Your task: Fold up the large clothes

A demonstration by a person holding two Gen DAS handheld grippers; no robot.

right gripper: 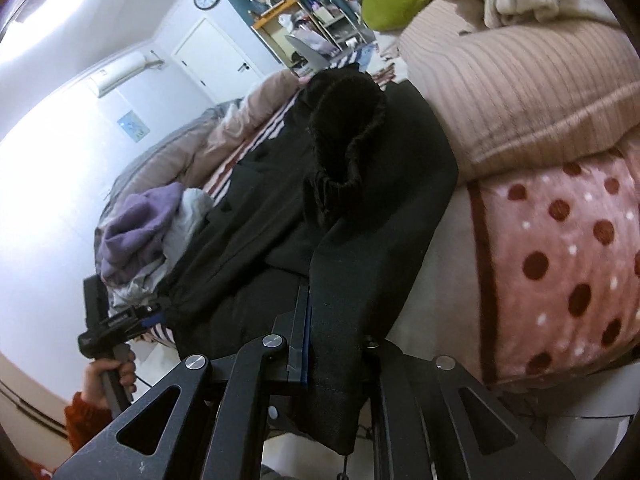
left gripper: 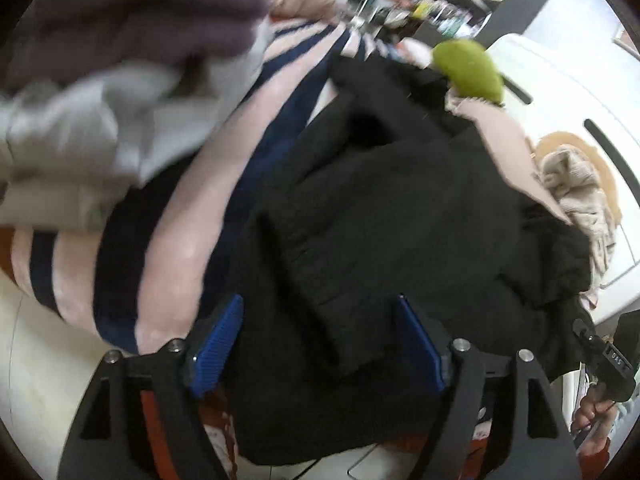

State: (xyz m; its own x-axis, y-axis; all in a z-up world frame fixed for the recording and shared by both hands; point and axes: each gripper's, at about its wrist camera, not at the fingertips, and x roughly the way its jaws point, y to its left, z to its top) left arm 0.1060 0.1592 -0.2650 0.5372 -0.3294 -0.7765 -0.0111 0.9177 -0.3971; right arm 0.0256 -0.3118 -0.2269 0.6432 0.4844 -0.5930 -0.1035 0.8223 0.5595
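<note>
One black garment [right gripper: 280, 200], seemingly trousers with a gathered elastic opening [right gripper: 344, 152], is laid along the bed. In the right wrist view its long axis runs away from the camera, up the frame, with the elastic opening at the far end and a hem at the near end. It is spread over one pink-and-navy striped cover [left gripper: 176, 216].

The right gripper [right gripper: 340, 344] is seen clamped tight on the near edge of the black cloth, which is pinched between its blue-lined fingers [right gripper: 306, 336]. The left gripper [left gripper: 320, 344] is held with its jaws wide apart above the same garment; dark cloth lies between the blue pads [left gripper: 218, 340] without being pressed by them.

Beside the garment, one heap of lilac and grey clothing [right gripper: 140, 224] is piled. One green plush cushion [left gripper: 470, 70] is seen at the far side, and one polka-dotted pink blanket [right gripper: 560, 264] lies under a ribbed beige one [right gripper: 520, 96].
</note>
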